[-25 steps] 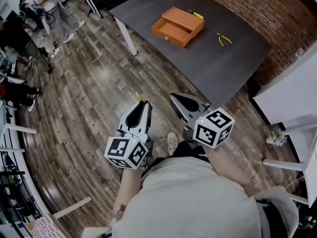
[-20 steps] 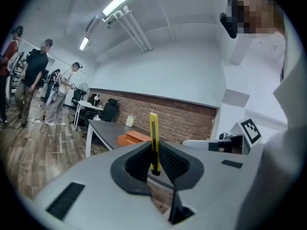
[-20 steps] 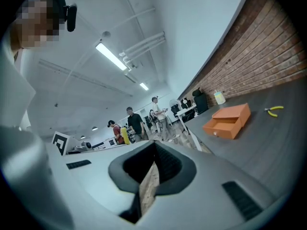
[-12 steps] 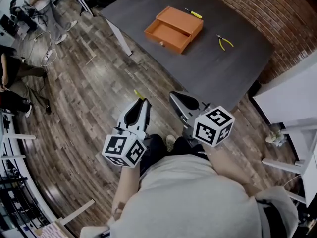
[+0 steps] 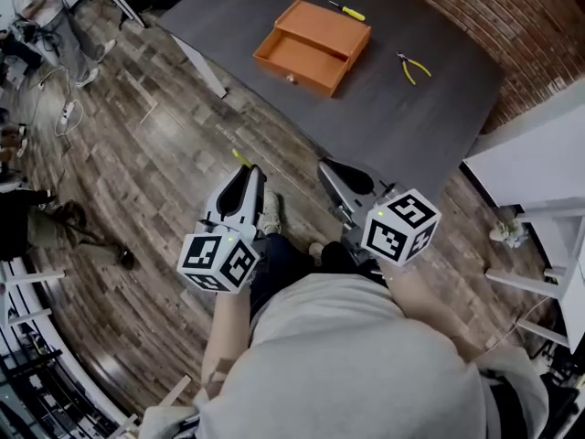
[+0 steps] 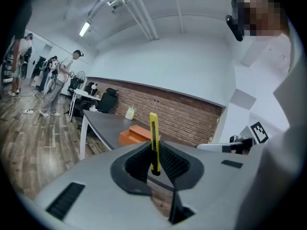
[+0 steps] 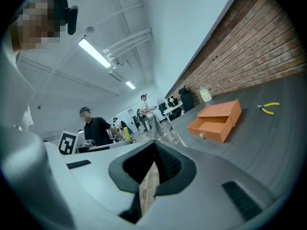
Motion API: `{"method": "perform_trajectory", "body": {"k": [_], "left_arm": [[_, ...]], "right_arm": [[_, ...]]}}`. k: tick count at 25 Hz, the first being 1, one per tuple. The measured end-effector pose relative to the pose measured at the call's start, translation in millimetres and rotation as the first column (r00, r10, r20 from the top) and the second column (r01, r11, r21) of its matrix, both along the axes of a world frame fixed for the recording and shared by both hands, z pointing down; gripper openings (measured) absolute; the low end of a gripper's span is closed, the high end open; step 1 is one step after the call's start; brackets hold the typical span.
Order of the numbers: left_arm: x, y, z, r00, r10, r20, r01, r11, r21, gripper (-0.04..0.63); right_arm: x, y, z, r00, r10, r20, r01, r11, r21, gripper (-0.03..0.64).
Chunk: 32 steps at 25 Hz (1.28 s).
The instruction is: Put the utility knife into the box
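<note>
A yellow utility knife (image 6: 153, 143) stands upright between the jaws of my left gripper (image 6: 154, 166), which is shut on it. In the head view its yellow tip (image 5: 240, 158) pokes out past the left gripper (image 5: 245, 176), over the wooden floor short of the table. The orange box (image 5: 313, 35) lies on the dark table (image 5: 402, 117) ahead, its drawer pulled open toward me. My right gripper (image 5: 331, 168) is shut with nothing in it and hovers by the table's near edge. The right gripper view shows the box (image 7: 217, 120) ahead to the right.
A yellow-handled screwdriver (image 5: 347, 10) lies behind the box and yellow pliers (image 5: 411, 66) to its right. A brick wall (image 5: 512, 26) backs the table. A white unit (image 5: 539, 172) stands at the right. People stand at the far left (image 5: 37, 7).
The person has stepped toward the table: its near edge now lies closer to both grippers. The knife stays clamped in the left gripper.
</note>
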State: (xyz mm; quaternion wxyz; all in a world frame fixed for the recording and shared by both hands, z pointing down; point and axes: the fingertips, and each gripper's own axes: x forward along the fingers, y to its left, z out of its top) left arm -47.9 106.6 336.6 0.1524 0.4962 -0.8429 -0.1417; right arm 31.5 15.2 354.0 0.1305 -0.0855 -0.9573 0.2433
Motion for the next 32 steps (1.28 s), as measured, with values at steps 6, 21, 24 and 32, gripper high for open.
{"method": "perform_trajectory", "body": {"k": [6, 21, 24, 32], "left_arm": [[-69, -25, -4, 0.996, 0.085, 0.014, -0.086, 0.996, 0.02, 0.06], [-223, -49, -13, 0.965, 0.26, 0.025, -0.261, 0.965, 0.037, 0.06], [-241, -54, -11, 0.953, 0.301, 0.029, -0.302, 0.953, 0.033, 0.06], [-244, -82, 21, 0.921, 0.384, -0.072, -0.382, 0.923, 0.033, 0.06]], "right_arm": [[-55, -20, 8, 0.995, 0.102, 0.005, -0.102, 0.995, -0.008, 0.006], [-188, -36, 7, 0.961, 0.277, -0.006, -0.277, 0.961, 0.023, 0.006], [-193, -37, 12, 0.943, 0.332, -0.02, -0.331, 0.943, 0.023, 0.006], [-179, -60, 26, 0.888, 0.448, -0.105, -0.447, 0.894, 0.039, 0.006]]}}
